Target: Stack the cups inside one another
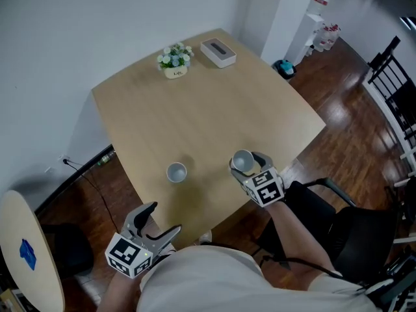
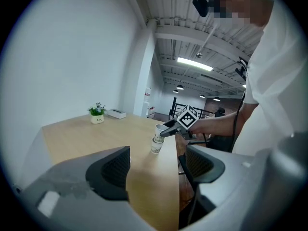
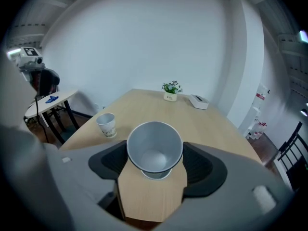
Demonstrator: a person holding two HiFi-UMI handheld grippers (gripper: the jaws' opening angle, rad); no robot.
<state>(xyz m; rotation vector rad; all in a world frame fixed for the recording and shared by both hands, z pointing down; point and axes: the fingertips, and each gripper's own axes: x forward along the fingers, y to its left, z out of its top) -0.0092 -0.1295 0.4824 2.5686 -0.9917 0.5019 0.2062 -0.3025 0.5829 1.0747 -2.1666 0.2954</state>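
Two paper cups are in play. One cup [image 1: 176, 172] [image 3: 106, 124] [image 2: 156, 146] stands upright on the wooden table [image 1: 195, 109] near its front edge. The other cup [image 1: 243, 161] [image 3: 154, 149] [image 2: 159, 130] is held above the table, tilted, with my right gripper [image 1: 247, 166] [image 3: 155, 160] shut on its sides. In the left gripper view this held cup hangs just above and beside the standing one. My left gripper [image 1: 158, 223] [image 2: 157, 170] is open and empty, off the table's front edge, below the standing cup in the head view.
A small potted plant [image 1: 175, 60] and a white box [image 1: 218, 52] sit at the table's far end. A black chair [image 1: 338, 220] stands to the right, a round side table [image 1: 29, 252] at the lower left. The wall runs along the table's left side.
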